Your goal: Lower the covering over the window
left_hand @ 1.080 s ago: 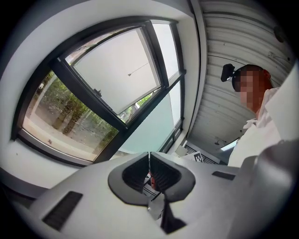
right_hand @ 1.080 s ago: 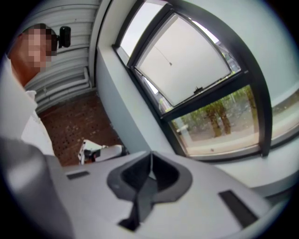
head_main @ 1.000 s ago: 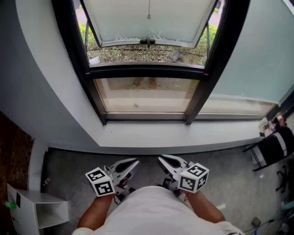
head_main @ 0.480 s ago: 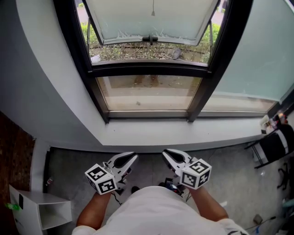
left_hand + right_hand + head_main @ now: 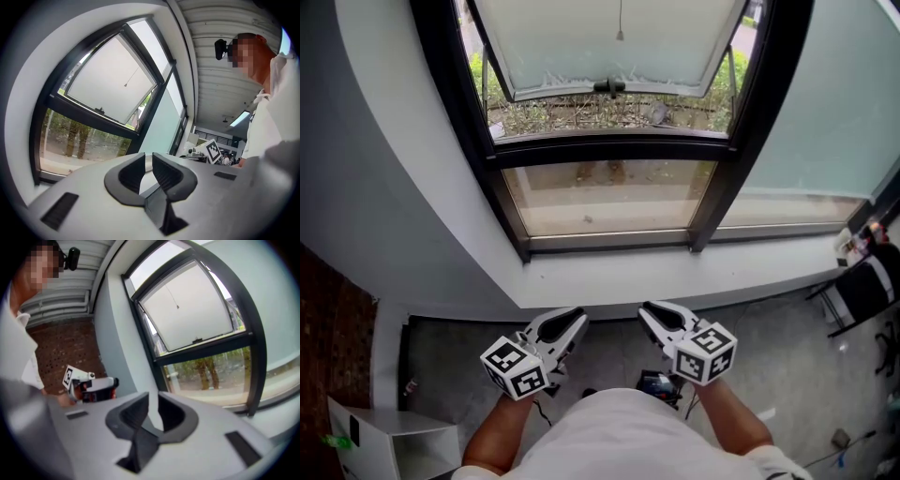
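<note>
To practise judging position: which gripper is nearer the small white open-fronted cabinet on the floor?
Left. The left gripper is up and right of the white cabinet; the right gripper lies farther right. Both grippers' jaws have just been opening, with nothing between them.

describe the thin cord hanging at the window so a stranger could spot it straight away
Find the black-framed window above the white sill; its upper frosted sash is tilted open. A thin cord hangs in front of that sash's middle, ending in a small knob just above the black handle. It alone dangles; all else is fixed frame or glass.
</note>
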